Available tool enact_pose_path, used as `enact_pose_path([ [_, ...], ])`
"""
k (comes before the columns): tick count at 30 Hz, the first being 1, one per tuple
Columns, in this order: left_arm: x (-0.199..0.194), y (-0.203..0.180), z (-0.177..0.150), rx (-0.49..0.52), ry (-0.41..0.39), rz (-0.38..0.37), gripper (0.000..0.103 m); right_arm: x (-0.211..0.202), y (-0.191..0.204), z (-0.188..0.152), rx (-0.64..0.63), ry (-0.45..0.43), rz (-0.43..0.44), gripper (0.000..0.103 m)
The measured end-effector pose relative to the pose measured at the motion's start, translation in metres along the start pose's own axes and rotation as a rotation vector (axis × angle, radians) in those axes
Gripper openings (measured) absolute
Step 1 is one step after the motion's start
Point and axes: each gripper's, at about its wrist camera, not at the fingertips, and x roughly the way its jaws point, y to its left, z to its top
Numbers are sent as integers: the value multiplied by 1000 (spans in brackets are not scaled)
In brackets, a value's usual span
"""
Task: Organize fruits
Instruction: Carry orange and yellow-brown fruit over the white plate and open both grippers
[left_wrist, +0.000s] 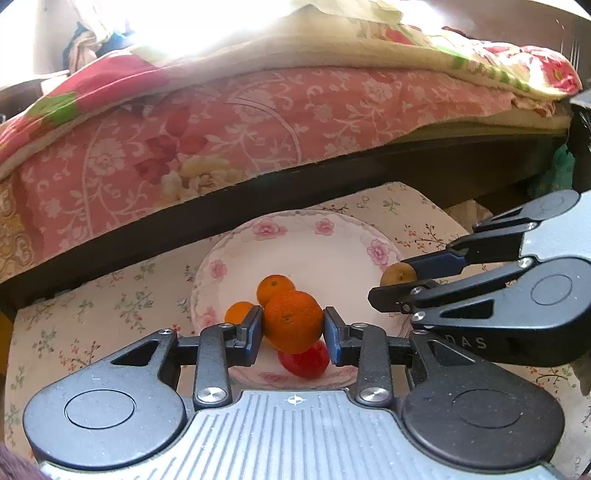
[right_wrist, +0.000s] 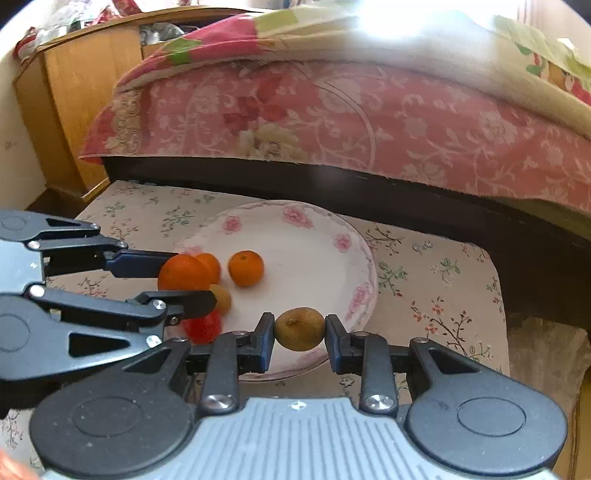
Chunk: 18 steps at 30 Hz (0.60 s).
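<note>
My left gripper (left_wrist: 293, 324) is shut on a large orange (left_wrist: 291, 314) and holds it over the near part of a white plate with pink flowers (left_wrist: 295, 236). On the plate lie two small oranges (left_wrist: 275, 290) (left_wrist: 238, 312) and a red fruit (left_wrist: 304, 360). My right gripper (right_wrist: 300, 331) is shut on a brown kiwi (right_wrist: 300, 325) above the plate's near rim (right_wrist: 314, 236). In the right wrist view the left gripper (right_wrist: 186, 278) comes in from the left with the large orange (right_wrist: 183, 273). A second kiwi (right_wrist: 222, 297) lies on the plate under it.
The plate sits on a small table with a floral cloth (right_wrist: 424, 280). A bed with a pink floral cover (left_wrist: 221, 122) and a dark frame stands right behind the table. A wooden cabinet (right_wrist: 74, 92) stands at the far left.
</note>
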Motion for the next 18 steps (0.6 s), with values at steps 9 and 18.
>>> enact_pose_path([
  [9, 8, 2, 1, -9, -10, -4, 43, 8, -6, 0, 16, -3, -1, 33],
  [18, 3, 4, 3, -10, -22, 6, 48, 4, -10, 1, 46, -22, 5, 36],
])
